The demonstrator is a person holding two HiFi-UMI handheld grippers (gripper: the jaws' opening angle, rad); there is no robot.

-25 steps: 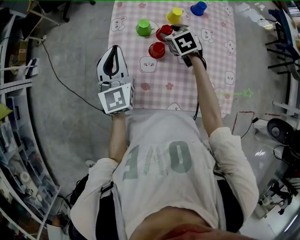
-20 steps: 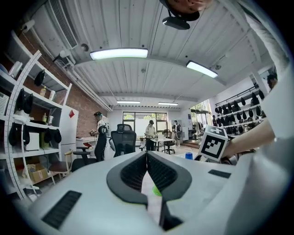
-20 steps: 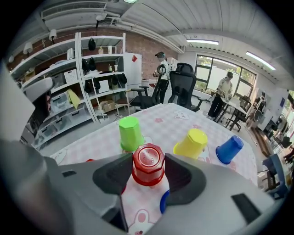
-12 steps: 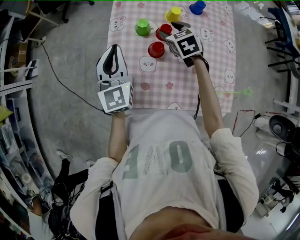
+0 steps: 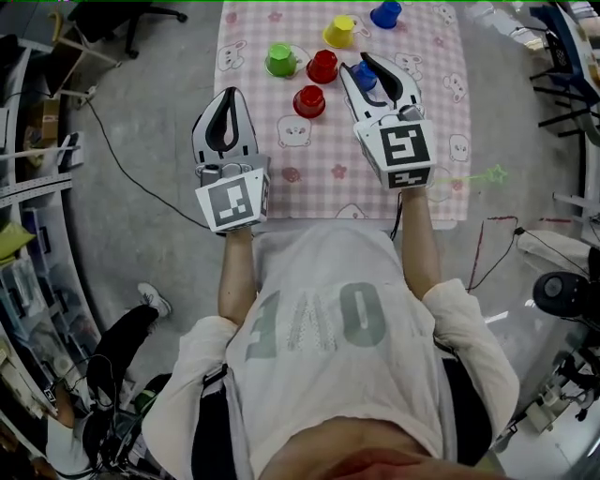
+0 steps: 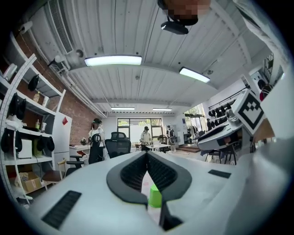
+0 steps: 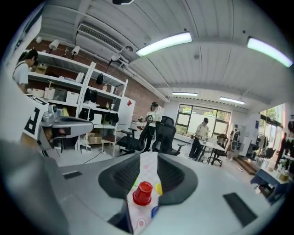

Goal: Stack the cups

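The small blue cup (image 5: 363,75) stands on the pink checked tablecloth (image 5: 427,56). From above it shows in the gap of the right gripper (image 5: 357,64), which hangs over it. A red cup (image 5: 322,66) is just to its left, and a second red cup (image 5: 309,100) is a little nearer to the person. The green cup (image 5: 279,59), the yellow cup (image 5: 338,31) and another blue cup (image 5: 385,13) stand apart around them. No cup sits inside another.

The right gripper is much the nearer one. Its jaws have just been closing and are now about half apart, with nothing held between them. In the right gripper view, the red cup (image 7: 142,193) lies straight ahead through the gap.

The left gripper (image 5: 228,96) is off the table's left edge, its tips together and empty.
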